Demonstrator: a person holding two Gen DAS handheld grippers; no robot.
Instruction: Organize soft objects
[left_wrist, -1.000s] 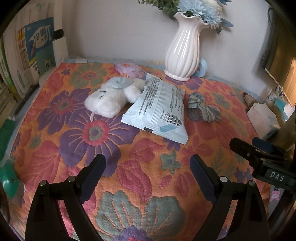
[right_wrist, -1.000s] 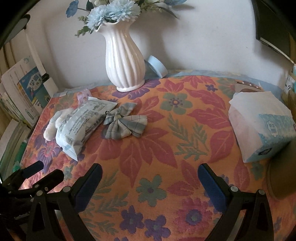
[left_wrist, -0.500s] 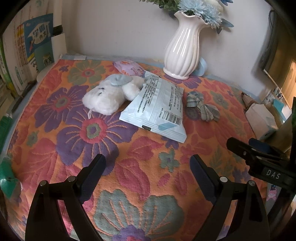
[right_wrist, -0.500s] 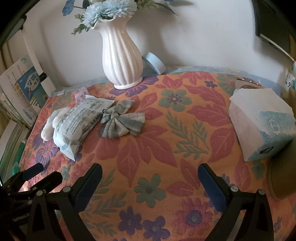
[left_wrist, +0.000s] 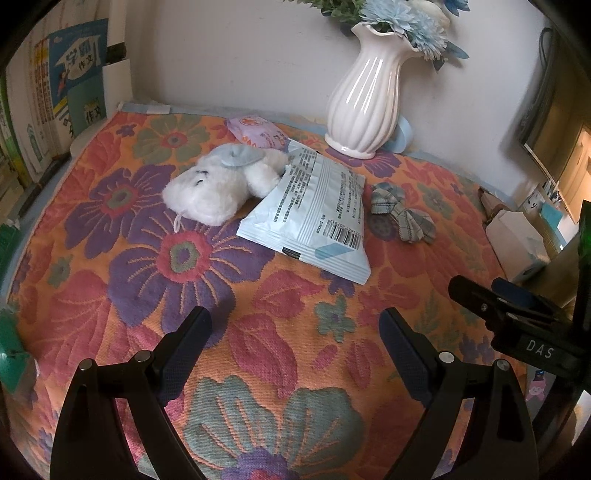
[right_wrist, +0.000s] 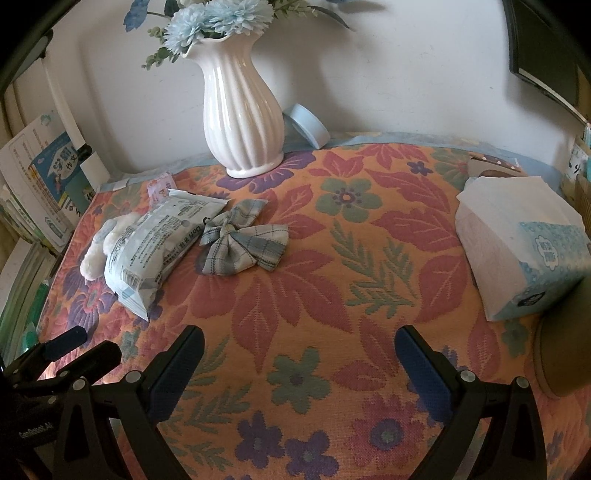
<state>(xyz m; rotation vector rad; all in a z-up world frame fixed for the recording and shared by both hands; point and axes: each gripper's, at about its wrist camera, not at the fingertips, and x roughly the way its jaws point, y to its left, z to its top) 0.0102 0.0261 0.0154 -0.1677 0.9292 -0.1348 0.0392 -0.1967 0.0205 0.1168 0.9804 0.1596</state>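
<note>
A white plush toy lies on the floral cloth, half under a pale blue wipes pack. A plaid fabric bow lies right of the pack; it also shows in the right wrist view, beside the pack and plush. A small pink tissue packet lies behind the plush. My left gripper is open and empty, short of the pack. My right gripper is open and empty, near the cloth's front. Each gripper shows in the other's view, the right and the left.
A white ribbed vase with blue flowers stands at the back by the wall, a blue round tin beside it. A tissue pack sits at the right. Books stand along the left edge. A tan round object lies at the right front.
Both grippers have tilted and drifted slightly, so the objects sit a little lower and nearer in view. Nothing on the cloth has moved. Both grippers stay open.
</note>
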